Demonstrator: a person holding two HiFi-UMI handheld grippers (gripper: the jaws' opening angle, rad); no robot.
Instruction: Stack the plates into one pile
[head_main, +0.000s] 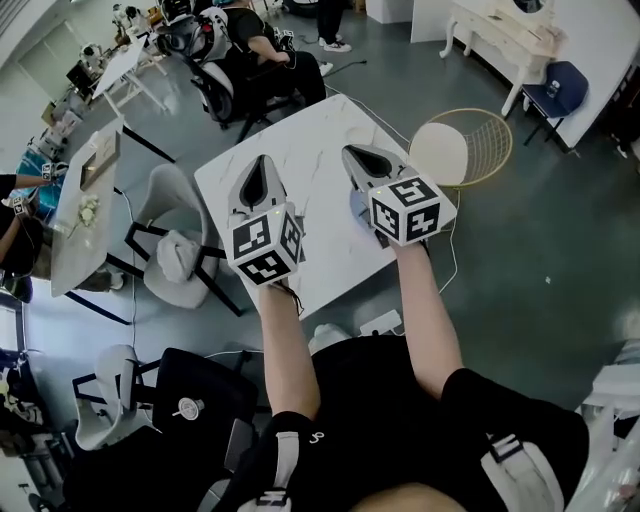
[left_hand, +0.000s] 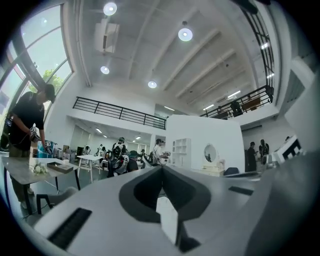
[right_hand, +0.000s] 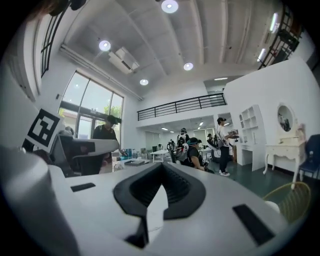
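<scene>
In the head view both grippers are held up high over a white marble table, pointing away from me. My left gripper is shut with nothing between its jaws. My right gripper is shut and empty too. A bluish-grey patch shows on the table beside the right gripper's body; I cannot tell whether it is a plate. No other plate is visible; the grippers hide part of the tabletop. In the left gripper view the left gripper looks level across the room, jaws together. The right gripper does the same in its view.
A gold wire chair stands at the table's right. Grey chairs and a long side table stand to the left. A seated person is beyond the table's far edge. A power strip lies on the floor near me.
</scene>
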